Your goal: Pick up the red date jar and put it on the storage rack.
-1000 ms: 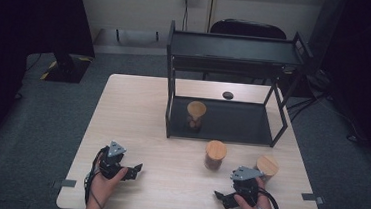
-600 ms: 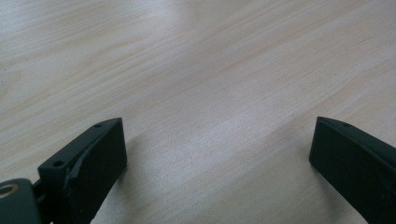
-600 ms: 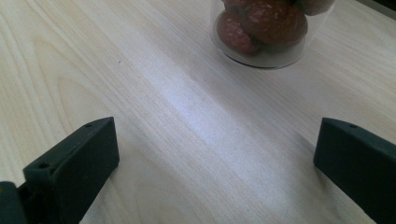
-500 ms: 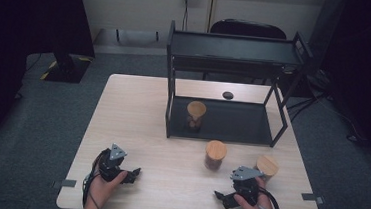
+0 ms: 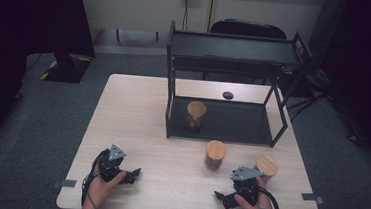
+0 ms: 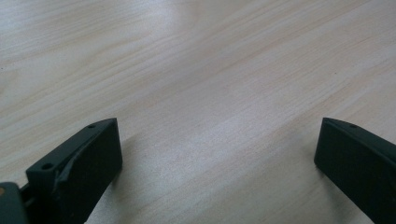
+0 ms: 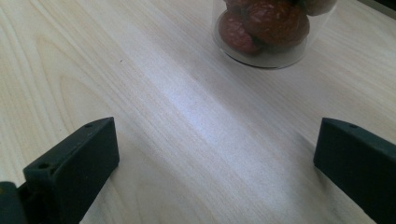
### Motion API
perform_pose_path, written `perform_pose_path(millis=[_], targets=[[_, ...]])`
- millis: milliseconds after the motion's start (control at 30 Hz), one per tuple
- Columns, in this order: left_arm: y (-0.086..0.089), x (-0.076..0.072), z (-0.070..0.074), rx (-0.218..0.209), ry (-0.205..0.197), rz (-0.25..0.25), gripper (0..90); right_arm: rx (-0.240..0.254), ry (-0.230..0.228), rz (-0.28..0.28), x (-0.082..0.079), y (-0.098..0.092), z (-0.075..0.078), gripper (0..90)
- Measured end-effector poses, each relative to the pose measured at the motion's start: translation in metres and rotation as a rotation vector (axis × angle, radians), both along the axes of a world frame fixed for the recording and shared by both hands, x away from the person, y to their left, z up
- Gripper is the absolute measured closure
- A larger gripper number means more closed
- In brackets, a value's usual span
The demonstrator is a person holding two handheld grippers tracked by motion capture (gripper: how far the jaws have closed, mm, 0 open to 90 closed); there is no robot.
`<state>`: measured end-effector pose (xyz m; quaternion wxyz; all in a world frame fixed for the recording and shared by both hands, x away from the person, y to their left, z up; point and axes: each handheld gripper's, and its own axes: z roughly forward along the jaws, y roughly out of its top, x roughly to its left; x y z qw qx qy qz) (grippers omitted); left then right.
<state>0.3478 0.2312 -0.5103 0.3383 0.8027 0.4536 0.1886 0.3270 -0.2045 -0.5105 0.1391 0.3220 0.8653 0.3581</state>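
My right gripper (image 5: 224, 197) rests low over the table (image 5: 136, 126) near its front edge, jaws spread wide and holding nothing. My left gripper (image 5: 133, 173) is equally wide and empty. Ahead of the right one stands the nearest jar (image 7: 273, 30), a clear round jar of dark dried fruit with a wooden lid (image 5: 216, 149), upright on the table just in front of the rack (image 5: 232, 53). I judge it rigid, smooth, probably slippery and breakable, moderately light. I'd grip the straight wall mid-height, below the lid, squeezing gently.

high overhead, gripper cameras skimming table (image 5: 137, 116)
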Motion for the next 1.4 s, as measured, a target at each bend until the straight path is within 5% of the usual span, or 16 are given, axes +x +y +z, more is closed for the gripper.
perform_pose_path(millis=[533, 667, 1400], targets=[[0.000, 0.000, 0.000, 0.001, -0.001, 0.000, 0.3, -0.007, 0.010, 0.022, 0.002, -0.001, 0.001, 0.0], [0.000, 0.000, 0.000, 0.001, -0.001, 0.000, 0.3, -0.001, 0.004, 0.007, 0.004, -0.002, 0.003, 5.1], [0.000, 0.000, 0.000, 0.001, -0.001, -0.001, 0.2, 0.030, -0.026, -0.021, 0.023, 0.003, 0.018, 1.7]])
